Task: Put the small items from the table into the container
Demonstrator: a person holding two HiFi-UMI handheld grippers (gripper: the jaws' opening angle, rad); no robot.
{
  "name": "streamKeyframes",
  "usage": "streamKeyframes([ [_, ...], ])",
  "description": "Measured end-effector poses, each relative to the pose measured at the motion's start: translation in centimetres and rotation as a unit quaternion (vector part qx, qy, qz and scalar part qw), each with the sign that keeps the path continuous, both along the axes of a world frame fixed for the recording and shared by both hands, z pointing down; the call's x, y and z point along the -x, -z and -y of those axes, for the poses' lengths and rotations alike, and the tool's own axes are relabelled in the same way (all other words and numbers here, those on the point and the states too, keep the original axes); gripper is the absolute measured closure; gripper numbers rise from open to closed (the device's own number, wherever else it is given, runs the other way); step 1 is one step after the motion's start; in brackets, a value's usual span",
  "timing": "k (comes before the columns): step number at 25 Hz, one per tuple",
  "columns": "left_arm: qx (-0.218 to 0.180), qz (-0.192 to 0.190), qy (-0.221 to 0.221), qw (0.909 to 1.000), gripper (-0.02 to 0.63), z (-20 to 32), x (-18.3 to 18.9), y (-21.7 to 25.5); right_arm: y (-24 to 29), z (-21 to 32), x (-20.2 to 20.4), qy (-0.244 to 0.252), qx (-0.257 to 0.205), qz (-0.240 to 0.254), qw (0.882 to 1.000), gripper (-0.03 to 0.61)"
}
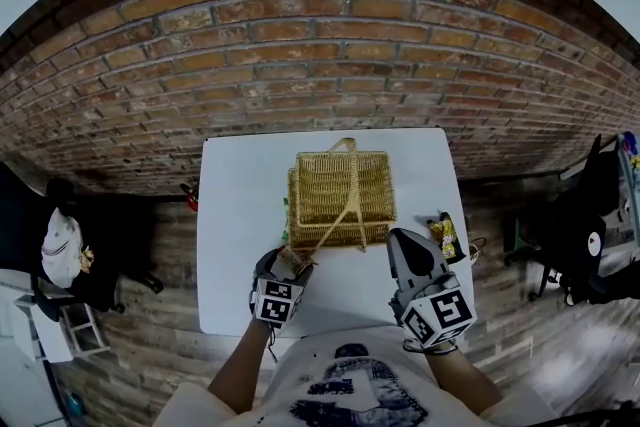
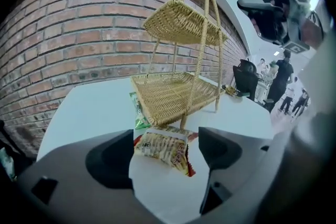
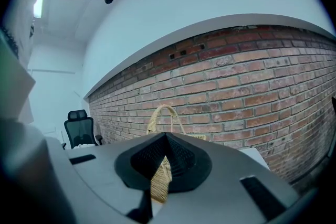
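Pointing down at the near part of the white table [image 1: 240, 215], my left gripper [image 2: 165, 136] has its jaws spread wide. A yellow-and-red snack packet [image 2: 163, 148] lies flat on the tabletop between them, and neither pad presses on it, so I have hold of nothing there. In the head view this gripper [image 1: 290, 265] sits just in front of the basket's near-left corner.

My right gripper [image 1: 415, 260] is at the near right, about level, with its jaws [image 3: 164, 139] closed together on nothing. Only a strip of wicker shows through the slit between them.

Just beyond the snack packet, a green packet [image 2: 138, 115] lies at the near-left edge of the basket's lower tray, partly tucked under it. The two-tier wicker basket [image 1: 300, 215] stands upright in the middle of the table, its arched handle over both trays. Right of it, near the table's right edge, lies another small packet [image 1: 443, 235]. Behind the table's far edge rises a brick wall [image 1: 320, 45].
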State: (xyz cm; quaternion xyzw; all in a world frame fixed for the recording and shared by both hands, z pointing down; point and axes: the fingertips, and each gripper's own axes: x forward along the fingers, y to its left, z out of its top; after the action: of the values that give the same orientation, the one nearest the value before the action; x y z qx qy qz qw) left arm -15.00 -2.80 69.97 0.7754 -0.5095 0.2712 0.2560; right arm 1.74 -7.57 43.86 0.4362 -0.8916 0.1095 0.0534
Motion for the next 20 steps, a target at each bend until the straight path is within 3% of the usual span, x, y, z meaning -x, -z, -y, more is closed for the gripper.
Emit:
streamKeyframes([
  [9,0.015,0.022,-0.032,0.9991,0.201,0.9,-0.1,-1.7,-0.2,0.0,-0.6,-0.010,0.006,0.001,1.000,0.561],
  [20,0.038,0.041,-0.040,0.9977,0.201,0.6,0.2,-3.8,-0.3,0.0,-1.6,-0.021,0.011,0.002,1.000,0.561],
])
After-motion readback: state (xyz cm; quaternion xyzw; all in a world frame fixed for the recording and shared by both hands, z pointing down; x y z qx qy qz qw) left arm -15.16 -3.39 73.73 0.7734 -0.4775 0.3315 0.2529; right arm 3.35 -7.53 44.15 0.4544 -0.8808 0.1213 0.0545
